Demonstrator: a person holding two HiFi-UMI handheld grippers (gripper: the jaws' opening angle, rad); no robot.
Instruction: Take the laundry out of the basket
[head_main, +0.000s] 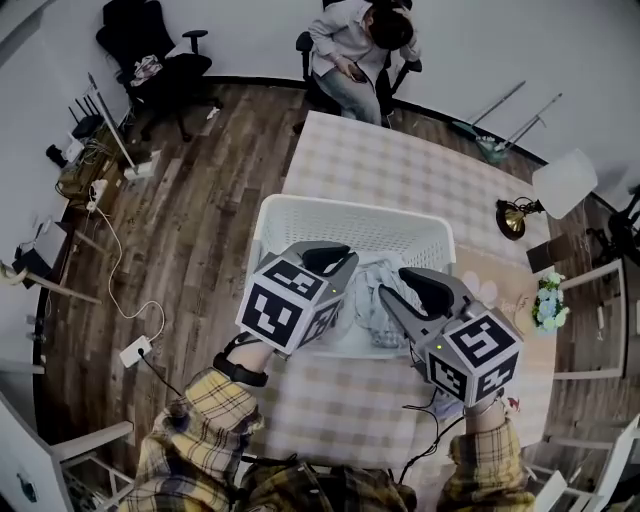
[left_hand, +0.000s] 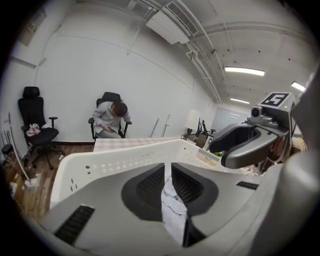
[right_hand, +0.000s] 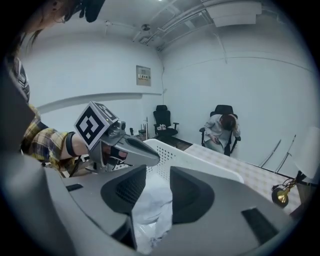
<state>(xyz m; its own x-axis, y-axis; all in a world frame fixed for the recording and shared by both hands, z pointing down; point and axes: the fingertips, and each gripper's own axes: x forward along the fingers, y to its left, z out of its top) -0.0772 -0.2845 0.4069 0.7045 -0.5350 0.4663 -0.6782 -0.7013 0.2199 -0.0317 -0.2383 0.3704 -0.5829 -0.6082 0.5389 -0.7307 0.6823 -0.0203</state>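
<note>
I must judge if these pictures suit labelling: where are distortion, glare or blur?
Head view: strong fisheye bending, the basket rim curves; light even, no glare. Left gripper view: black round border, ceiling lamp burns out white. Right gripper view: same black border; the laundry seen through the jaw gap looks soft and washed out.

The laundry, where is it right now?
In the head view the laundry lies bunched inside the white basket on the checked table, at the middle, between the left tool and the right tool.

The basket (head_main: 350, 206) is white, the laundry (head_main: 378, 286) pale, the tablecloth (head_main: 400, 165) checked.
</note>
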